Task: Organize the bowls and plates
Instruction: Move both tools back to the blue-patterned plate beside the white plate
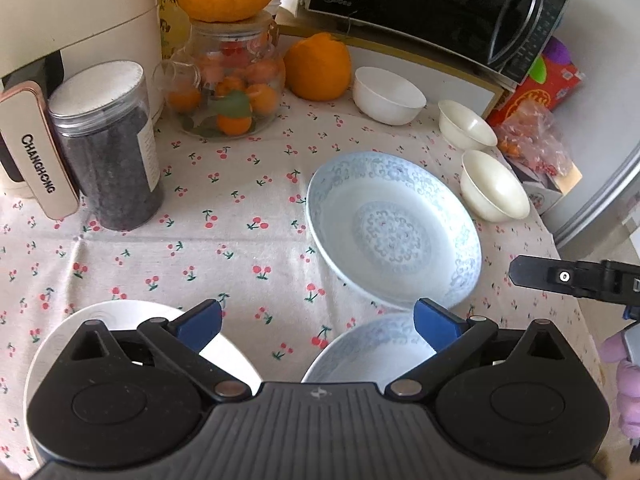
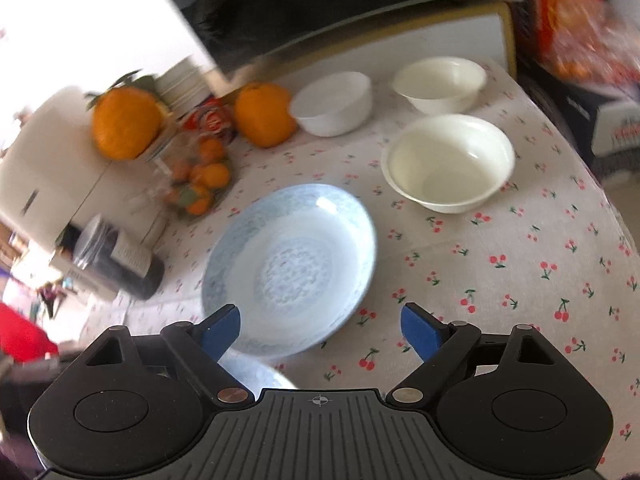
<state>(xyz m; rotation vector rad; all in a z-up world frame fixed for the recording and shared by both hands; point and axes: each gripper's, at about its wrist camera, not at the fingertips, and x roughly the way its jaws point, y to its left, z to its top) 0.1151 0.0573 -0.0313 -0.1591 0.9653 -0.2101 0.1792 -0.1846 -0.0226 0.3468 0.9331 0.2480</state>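
Note:
A blue-patterned plate (image 1: pixel 394 228) lies on the cherry-print tablecloth; it also shows in the right wrist view (image 2: pixel 290 264). A second blue-patterned plate (image 1: pixel 368 354) lies nearer, partly under my left gripper (image 1: pixel 318 326), which is open and empty. A white plate (image 1: pixel 132 320) lies at the near left. Three white bowls stand beyond: one (image 1: pixel 388 96), a second (image 1: pixel 466 125) and a third (image 1: pixel 494 186). My right gripper (image 2: pixel 320 330) is open and empty, just in front of the blue plate, and shows at the right edge of the left wrist view (image 1: pixel 520 271).
A dark-filled jar (image 1: pixel 108 148), a glass jar of small oranges (image 1: pixel 228 84), a large orange (image 1: pixel 318 66), a rice cooker (image 1: pixel 76 12) and a microwave (image 1: pixel 436 4) crowd the back. A red box (image 1: pixel 540 88) stands at the right. The table edge (image 1: pixel 576 300) runs along the right.

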